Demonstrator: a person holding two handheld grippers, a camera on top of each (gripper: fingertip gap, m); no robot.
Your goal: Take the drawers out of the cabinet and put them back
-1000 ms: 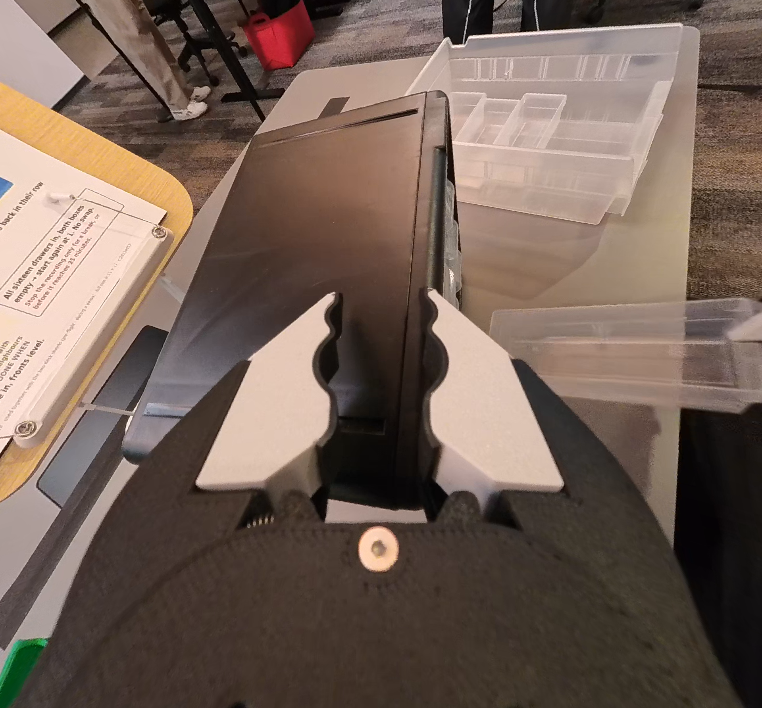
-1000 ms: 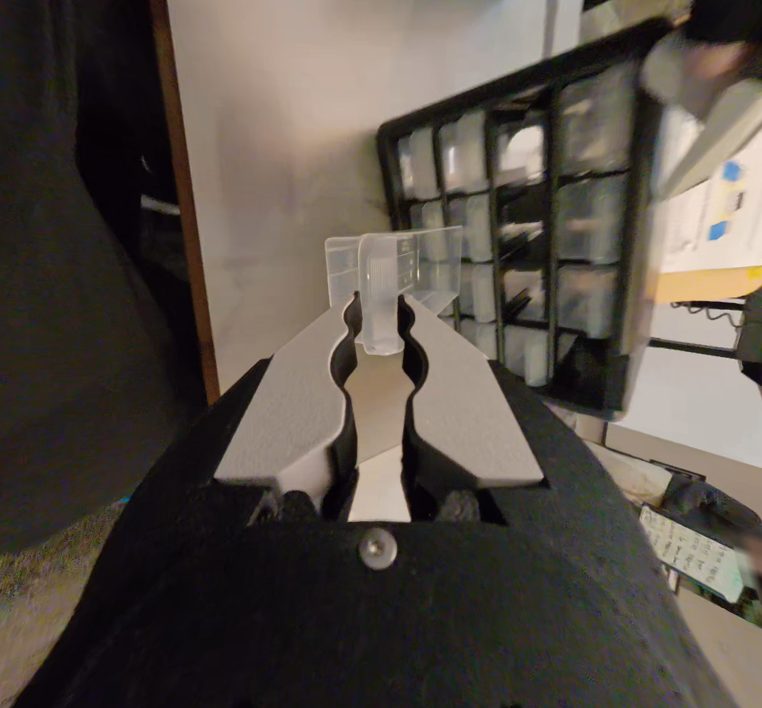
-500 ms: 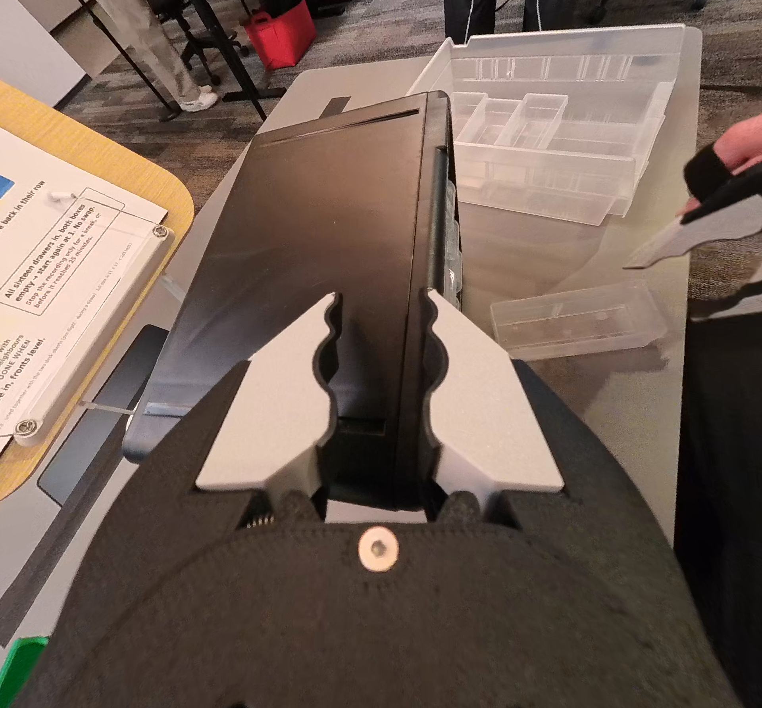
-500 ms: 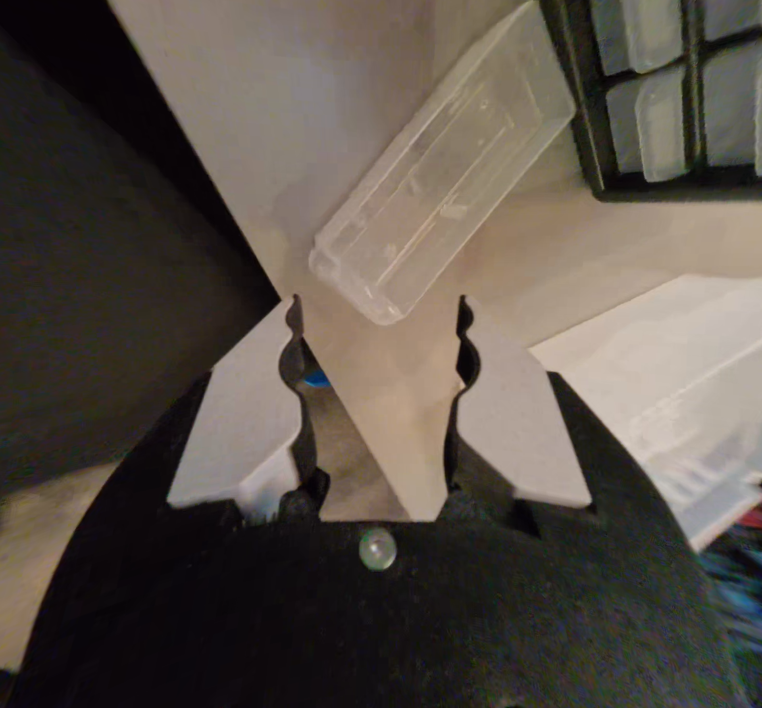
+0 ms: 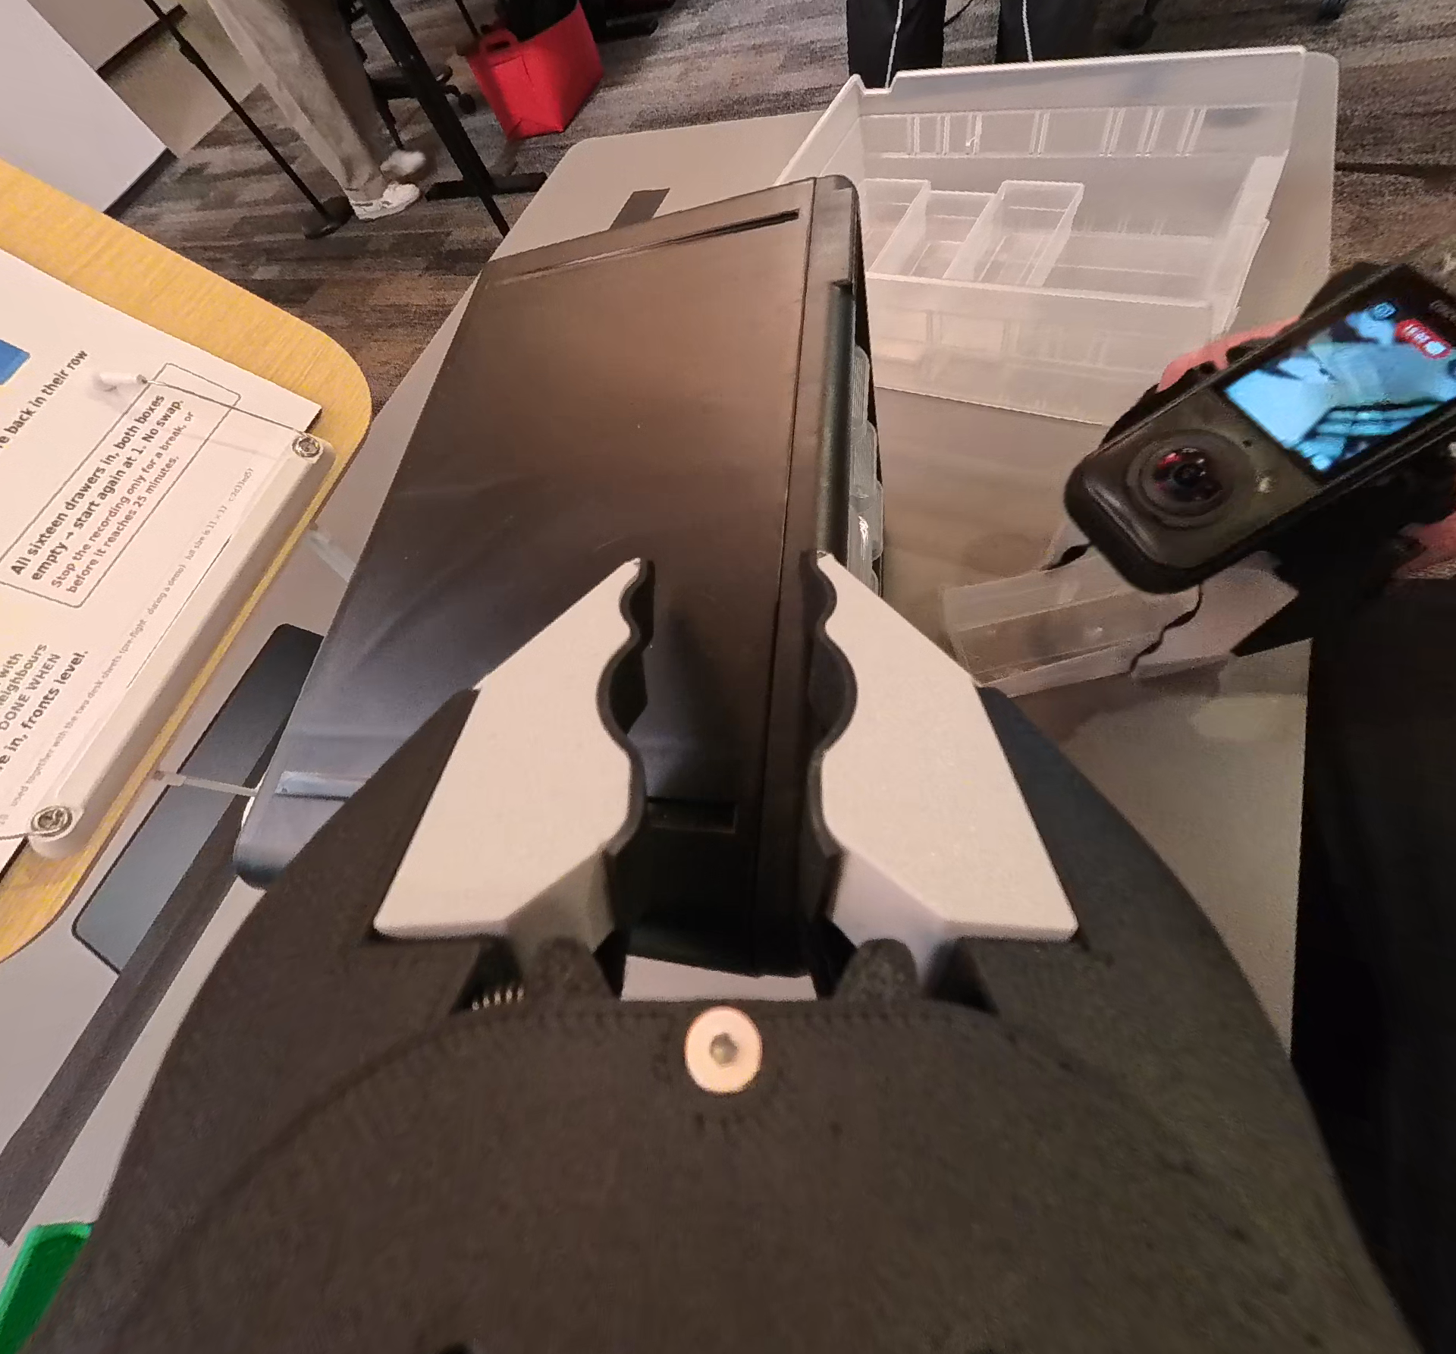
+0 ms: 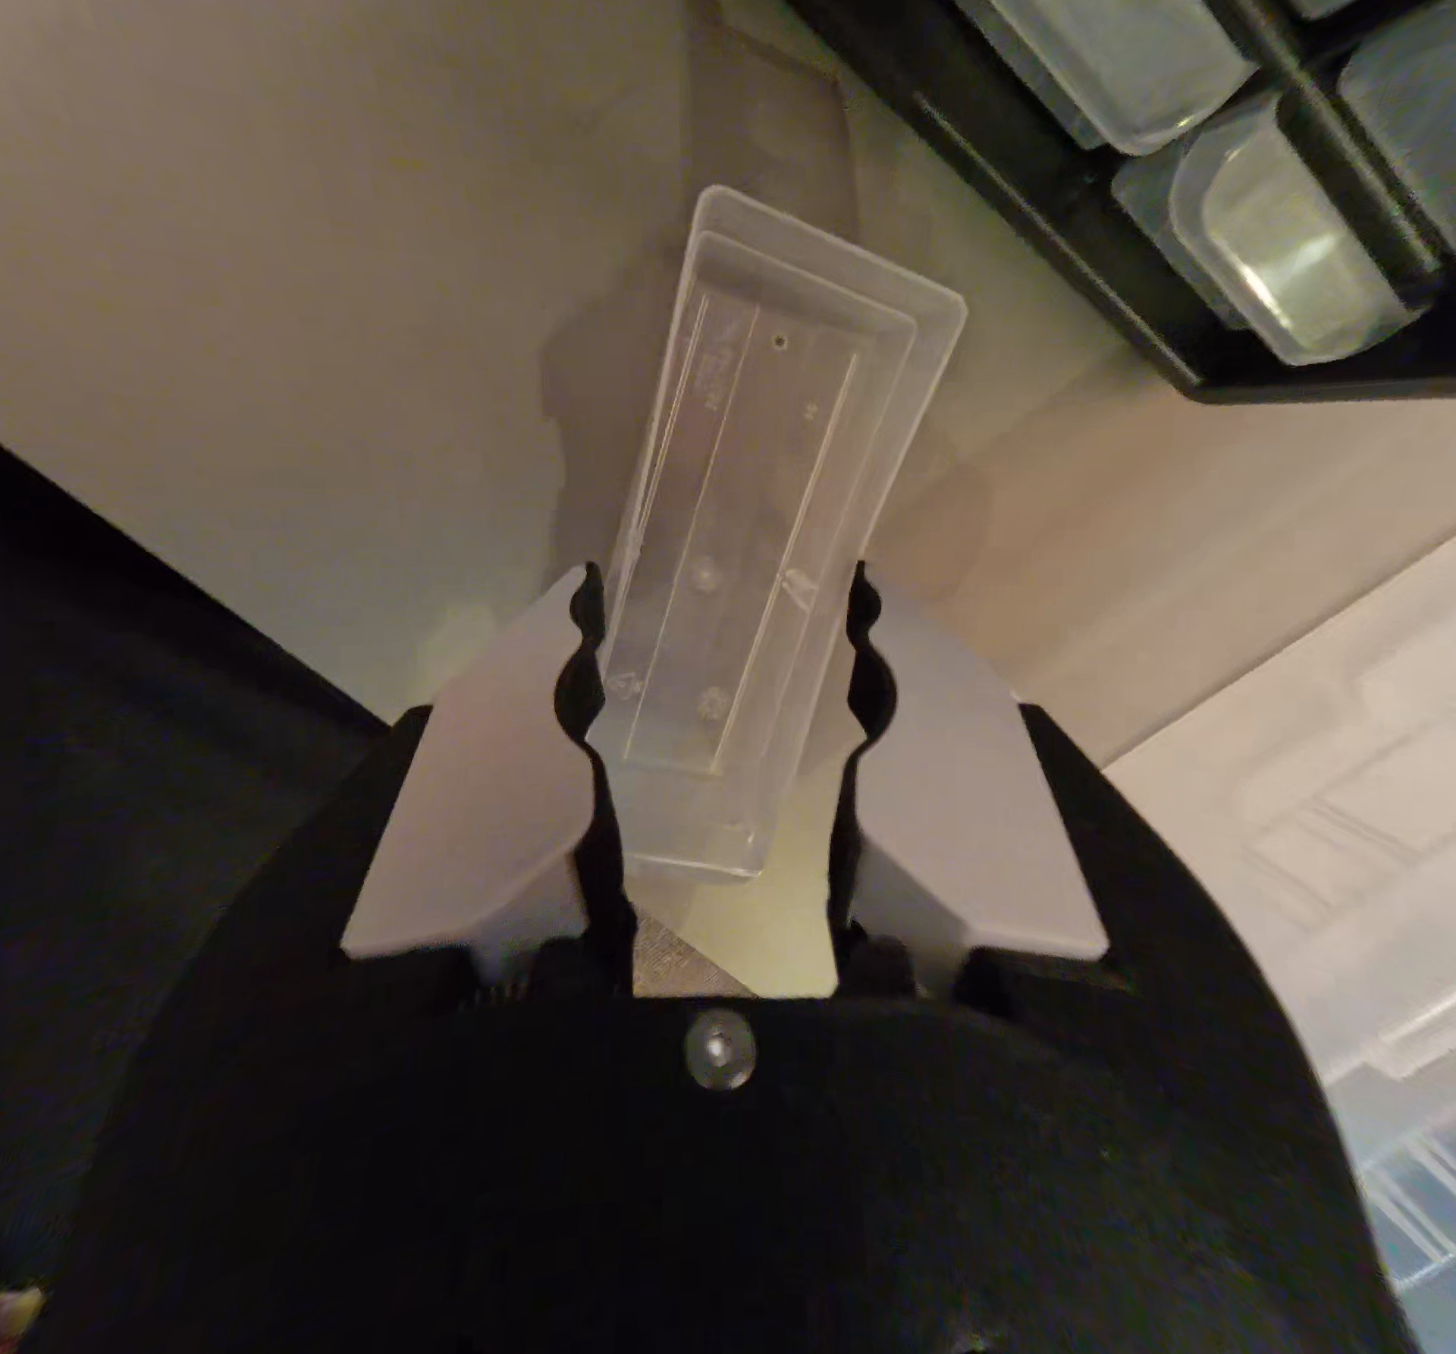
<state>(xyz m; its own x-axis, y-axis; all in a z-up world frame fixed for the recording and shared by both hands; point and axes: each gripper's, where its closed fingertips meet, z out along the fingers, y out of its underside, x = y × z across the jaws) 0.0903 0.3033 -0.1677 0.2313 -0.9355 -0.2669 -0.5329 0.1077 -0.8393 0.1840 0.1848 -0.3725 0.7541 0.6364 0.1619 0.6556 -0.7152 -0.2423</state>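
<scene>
The black drawer cabinet (image 5: 614, 449) lies under my left gripper (image 5: 725, 575), whose fingers stand apart over the top panel's front edge at the near end, holding nothing. A clear drawer (image 6: 756, 449) lies bottom up on the grey table (image 5: 1142, 804) in front of the cabinet. My right gripper (image 6: 721, 575) is open with one finger on each side of the drawer's near end. The left finger is close against the drawer and a narrow gap shows on the right. In the left wrist view the right gripper (image 5: 1095, 619) reaches the drawer (image 5: 1016, 630) from the right. Clear drawers (image 6: 1087, 16) fill the cabinet frame (image 6: 1024, 158).
A large clear bin (image 5: 1103, 102) with several loose drawers sits behind the cabinet, and it also shows in the right wrist view (image 6: 1300, 804). A wooden desk with a printed sheet (image 5: 157, 489) is on the left. People's legs and a red bag (image 5: 536, 71) stand beyond the table.
My right gripper let go of the drawer it held by its handle, leaving it bottom up on the table, then came down with its fingers around it. The left gripper has not moved.
</scene>
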